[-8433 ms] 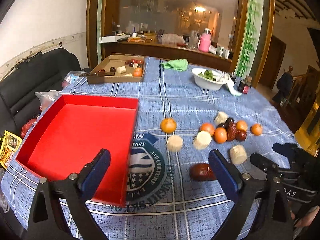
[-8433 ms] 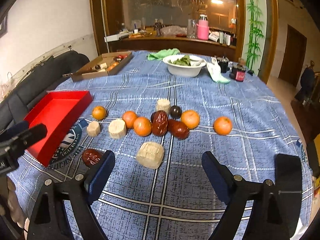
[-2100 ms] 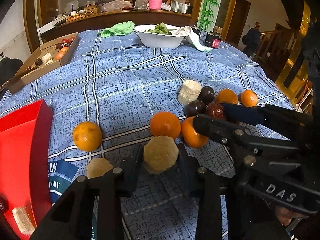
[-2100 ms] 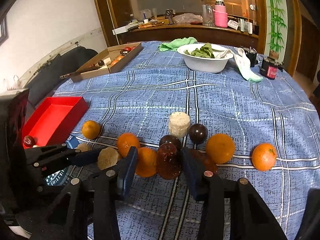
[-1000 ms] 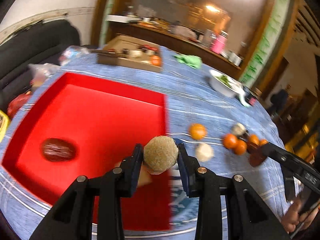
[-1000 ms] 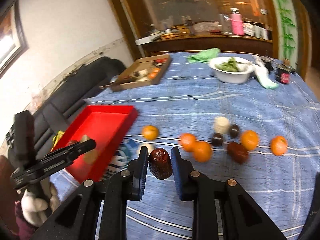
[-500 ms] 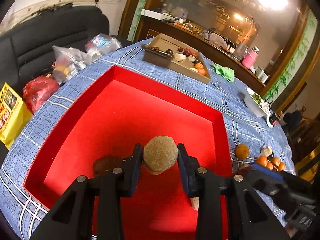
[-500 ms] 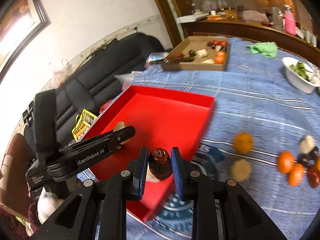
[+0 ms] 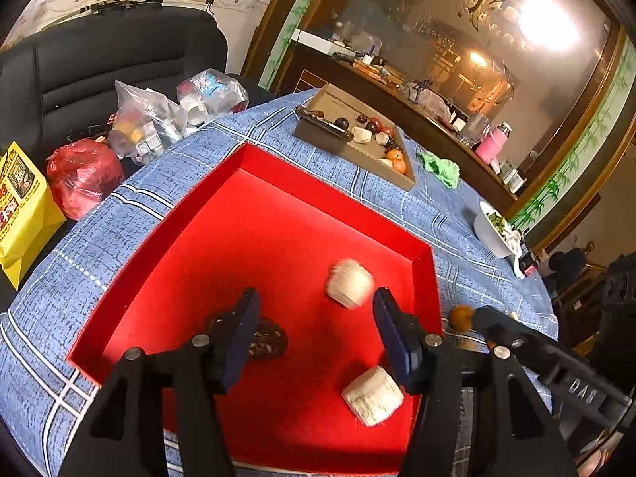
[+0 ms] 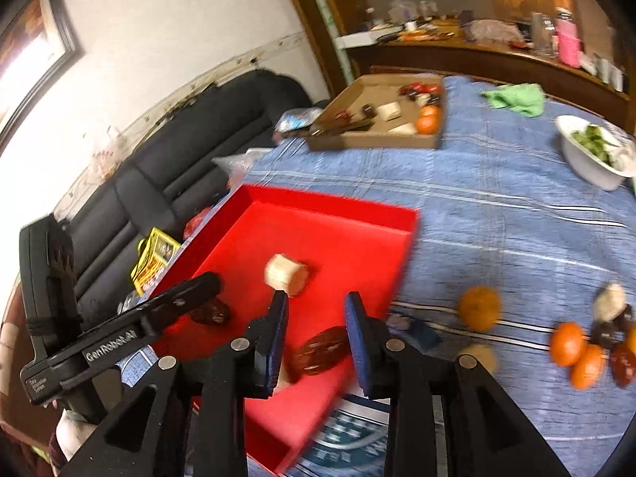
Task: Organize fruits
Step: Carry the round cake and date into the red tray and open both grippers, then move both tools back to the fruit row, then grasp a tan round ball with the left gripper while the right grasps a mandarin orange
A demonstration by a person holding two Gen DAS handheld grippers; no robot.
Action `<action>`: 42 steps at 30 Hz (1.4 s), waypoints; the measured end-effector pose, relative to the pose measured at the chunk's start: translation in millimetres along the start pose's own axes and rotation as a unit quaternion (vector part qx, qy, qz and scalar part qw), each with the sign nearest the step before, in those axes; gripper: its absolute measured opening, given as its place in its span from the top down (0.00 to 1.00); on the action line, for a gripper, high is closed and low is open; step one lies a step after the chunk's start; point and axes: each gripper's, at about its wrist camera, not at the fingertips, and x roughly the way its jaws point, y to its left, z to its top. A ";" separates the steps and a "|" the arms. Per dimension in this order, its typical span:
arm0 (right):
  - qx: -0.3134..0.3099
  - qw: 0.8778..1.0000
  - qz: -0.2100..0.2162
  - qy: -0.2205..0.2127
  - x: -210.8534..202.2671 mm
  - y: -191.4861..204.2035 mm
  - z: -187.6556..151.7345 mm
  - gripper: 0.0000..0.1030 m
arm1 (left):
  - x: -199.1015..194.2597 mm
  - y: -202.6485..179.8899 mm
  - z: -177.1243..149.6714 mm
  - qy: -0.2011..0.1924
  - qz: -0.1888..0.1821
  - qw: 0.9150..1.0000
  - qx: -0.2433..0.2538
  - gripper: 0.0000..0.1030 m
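A red tray [image 9: 278, 183] lies on the blue checked tablecloth, also in the right wrist view [image 10: 357, 206]. My left gripper [image 9: 314, 334] is open above it; a pale round fruit piece [image 9: 349, 283] is blurred just beyond the fingers. Another pale piece [image 9: 371, 395] and a dark red date [image 9: 266, 342] lie in the tray. My right gripper [image 10: 314, 336] is open over the tray's near corner, with a dark date [image 10: 320, 350] below the fingers. Oranges [image 10: 479, 307] and dark fruits [image 10: 622, 359] lie on the cloth to the right.
A cardboard box [image 9: 353, 147] with fruit sits at the table's far side, with a green cloth [image 9: 441, 167] and a white bowl [image 10: 592, 159] beyond. Plastic bags [image 9: 151, 115] and a black sofa [image 10: 167, 167] are left of the table.
Both grippers have opened. The pale fruit piece has left my left gripper and the dark date has left my right gripper, both over the red tray.
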 end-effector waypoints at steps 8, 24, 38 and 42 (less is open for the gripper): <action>0.066 0.995 -0.060 -0.043 -66.0 -74.6 -16.0 0.60 | -13.3 -27.2 -6.5 -0.004 -0.023 1.000 0.013 0.40; 0.111 0.986 -0.117 -0.027 -88.1 -155.9 -71.7 0.60 | 30.5 -143.4 -62.8 0.082 -0.058 0.984 0.148 0.39; 0.062 0.990 -0.128 0.014 -47.2 -161.3 -56.9 0.60 | 98.2 -191.4 -78.0 0.112 -0.009 0.966 0.234 0.39; 0.058 0.989 -0.134 0.015 -40.6 -162.3 -52.9 0.60 | 105.8 -197.7 -79.5 0.109 0.000 0.961 0.254 0.39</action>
